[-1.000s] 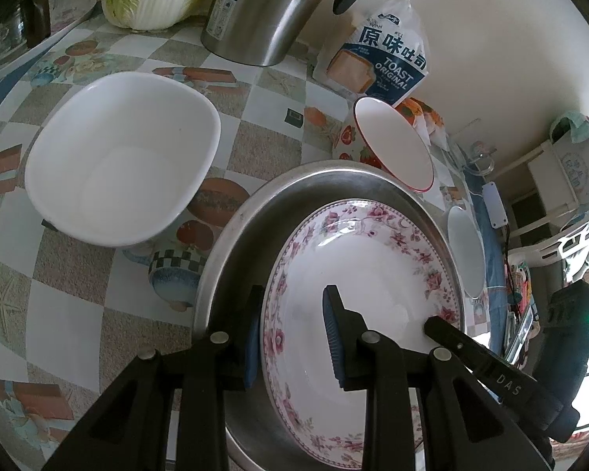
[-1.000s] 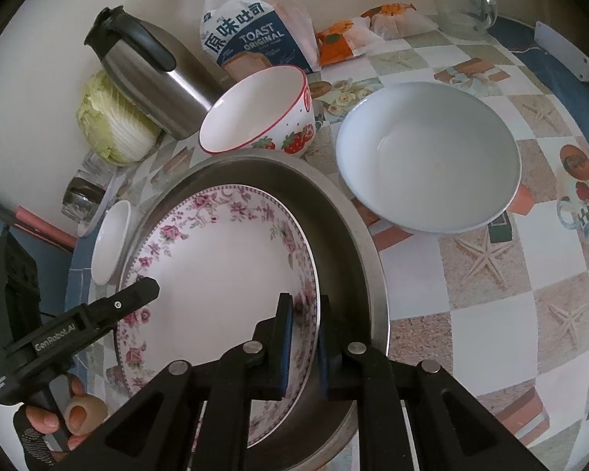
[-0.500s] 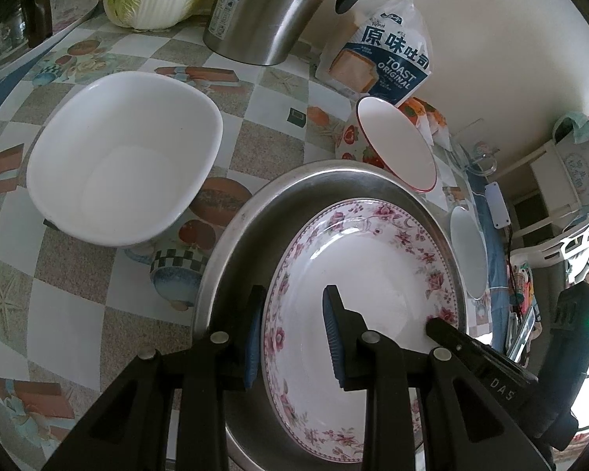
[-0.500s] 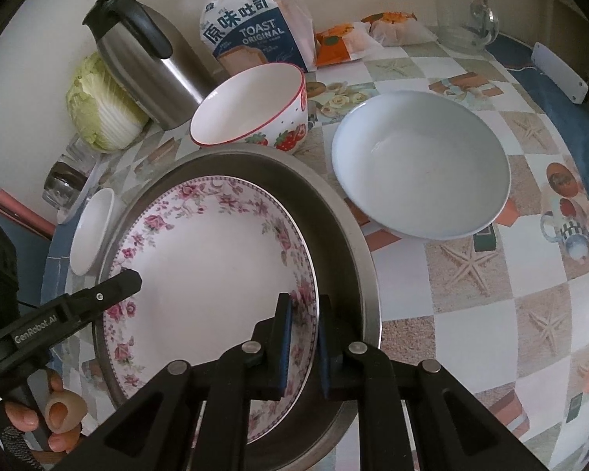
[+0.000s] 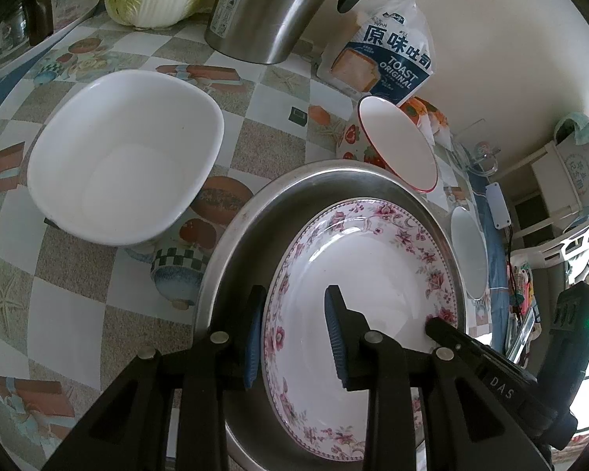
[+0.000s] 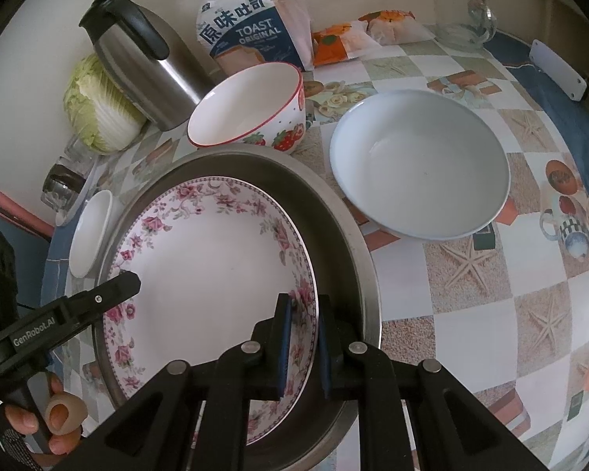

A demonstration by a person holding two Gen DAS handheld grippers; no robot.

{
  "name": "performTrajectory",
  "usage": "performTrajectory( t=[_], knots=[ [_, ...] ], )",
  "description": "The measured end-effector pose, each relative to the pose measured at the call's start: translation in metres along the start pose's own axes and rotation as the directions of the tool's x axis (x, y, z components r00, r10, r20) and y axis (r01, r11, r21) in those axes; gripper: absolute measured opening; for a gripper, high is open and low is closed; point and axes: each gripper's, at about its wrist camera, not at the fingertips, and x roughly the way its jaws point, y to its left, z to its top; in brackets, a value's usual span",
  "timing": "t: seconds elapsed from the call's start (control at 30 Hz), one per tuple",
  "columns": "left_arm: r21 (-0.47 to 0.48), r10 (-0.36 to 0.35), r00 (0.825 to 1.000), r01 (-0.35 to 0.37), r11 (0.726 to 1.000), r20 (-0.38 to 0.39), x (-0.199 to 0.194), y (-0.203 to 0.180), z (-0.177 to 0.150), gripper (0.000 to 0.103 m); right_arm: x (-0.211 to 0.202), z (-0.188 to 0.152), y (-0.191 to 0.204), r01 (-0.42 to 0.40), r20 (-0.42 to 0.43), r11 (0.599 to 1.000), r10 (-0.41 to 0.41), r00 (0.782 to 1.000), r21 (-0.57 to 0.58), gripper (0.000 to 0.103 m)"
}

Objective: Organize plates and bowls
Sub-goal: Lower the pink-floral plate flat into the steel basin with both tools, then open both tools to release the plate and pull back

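1. Right gripper [image 6: 300, 343]: jaws nearly closed, pads pinching the near rim of the floral plate [image 6: 216, 274]. Left gripper [image 5: 292, 335]: jaws part open, straddling the plate's opposite rim, one pad outside it and one over the well. Whether both pads press the rim I cannot tell.
2. Location: the plate lies inside the steel basin [image 6: 345, 227] on the checked tablecloth [image 6: 471, 314]. It looks tilted, its right edge raised toward the basin wall.
3. Risk: glazed rim, narrow pinch on one edge. If the left grip is loose, a lift would likely pivot the plate about the right pads and drop it back into the basin.
4. Risk: the strawberry bowl [image 6: 251, 108] stands touching or just beside the far basin rim, and the large white bowl [image 6: 420, 165] is near on the right. A wide swing out could clip either.
5. Plate's look: white well, pink rose border with grey-green vines, shallow, clean, no chips visible.
6. Also present: small white dish [image 6: 88, 233] beside the basin, and a squarish white bowl [image 5: 125, 157] in the left view.
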Motion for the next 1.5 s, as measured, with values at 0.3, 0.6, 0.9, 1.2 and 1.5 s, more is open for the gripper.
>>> performTrajectory(
  t=[0.3,0.6,0.9,1.2,1.5],
  knots=[
    [-0.019,-0.012,1.0,0.012,1.0,0.016,-0.006,0.003,0.001,0.033,-0.008,0.001,-0.001,0.013,0.02,1.0,-0.013,1.0,0.002,0.014],
    [-0.016,0.014,1.0,-0.014,1.0,0.024,-0.015,0.0,0.002,0.034,-0.017,0.003,-0.002,0.056,0.027,0.998,-0.056,0.998,0.004,0.015],
    [0.026,0.03,0.997,-0.032,0.999,0.067,-0.037,-0.012,0.004,0.049,-0.043,0.006,0.008,0.058,0.083,0.998,-0.055,0.995,-0.031,0.016],
    [0.028,0.107,0.991,-0.109,0.994,0.082,-0.036,-0.009,0.004,0.078,-0.043,0.004,0.019,0.062,0.089,0.996,-0.057,0.994,-0.064,0.067],
    [0.0,0.182,0.978,-0.183,0.983,0.101,-0.041,-0.002,0.004,0.088,-0.042,0.003,0.019,0.09,0.119,0.993,-0.081,0.99,-0.075,0.094]
  ],
)
